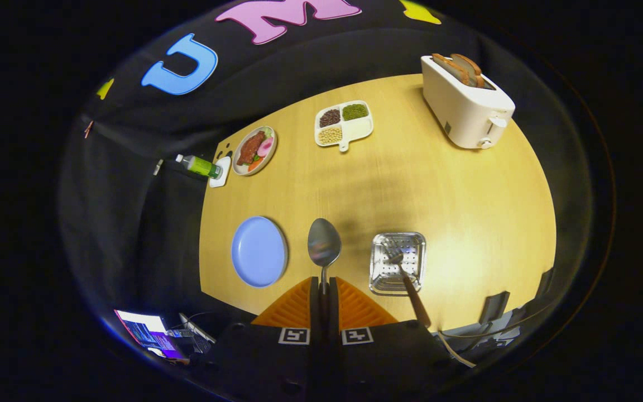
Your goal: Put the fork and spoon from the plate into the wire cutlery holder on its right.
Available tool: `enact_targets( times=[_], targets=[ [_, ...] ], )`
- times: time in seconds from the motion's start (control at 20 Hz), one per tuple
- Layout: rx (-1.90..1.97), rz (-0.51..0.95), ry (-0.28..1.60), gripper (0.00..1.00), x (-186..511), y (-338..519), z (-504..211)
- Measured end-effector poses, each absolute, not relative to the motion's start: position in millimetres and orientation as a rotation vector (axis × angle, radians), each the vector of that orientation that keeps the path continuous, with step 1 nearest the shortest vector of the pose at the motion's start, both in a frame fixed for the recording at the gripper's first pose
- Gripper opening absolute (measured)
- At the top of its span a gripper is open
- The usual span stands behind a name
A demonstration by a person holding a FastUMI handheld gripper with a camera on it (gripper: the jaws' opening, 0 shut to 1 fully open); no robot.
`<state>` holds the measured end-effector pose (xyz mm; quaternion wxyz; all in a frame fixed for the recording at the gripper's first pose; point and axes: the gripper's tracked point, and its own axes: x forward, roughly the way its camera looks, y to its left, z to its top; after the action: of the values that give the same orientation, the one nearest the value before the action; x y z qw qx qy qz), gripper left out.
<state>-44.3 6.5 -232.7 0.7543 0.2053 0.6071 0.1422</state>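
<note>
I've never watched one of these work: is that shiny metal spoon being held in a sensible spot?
It looks so. The gripper is shut on the shiny metal spoon at its thin handle, approached from the handle end, with the bowl pointing ahead. The narrow, flat handle suits the two fingers; the wide rounded bowl would likely slip.

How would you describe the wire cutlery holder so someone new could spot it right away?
Start at the wooden table and find the blue plate on its near side. Right of it, past the spoon clamped in the gripper, sits the cutlery holder: a square silver basket, the one thing with a brown-handled utensil leaning out.
</note>
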Motion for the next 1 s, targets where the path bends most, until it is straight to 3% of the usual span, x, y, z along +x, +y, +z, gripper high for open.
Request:
enact_targets(
  times=[0.5,1.0],
  targets=[
    [0.307,0.231,1.609,0.06,-67,-36,-286],
    [0.217,0.144,1.79,0.07,-43,-38,-341]
  ],
)
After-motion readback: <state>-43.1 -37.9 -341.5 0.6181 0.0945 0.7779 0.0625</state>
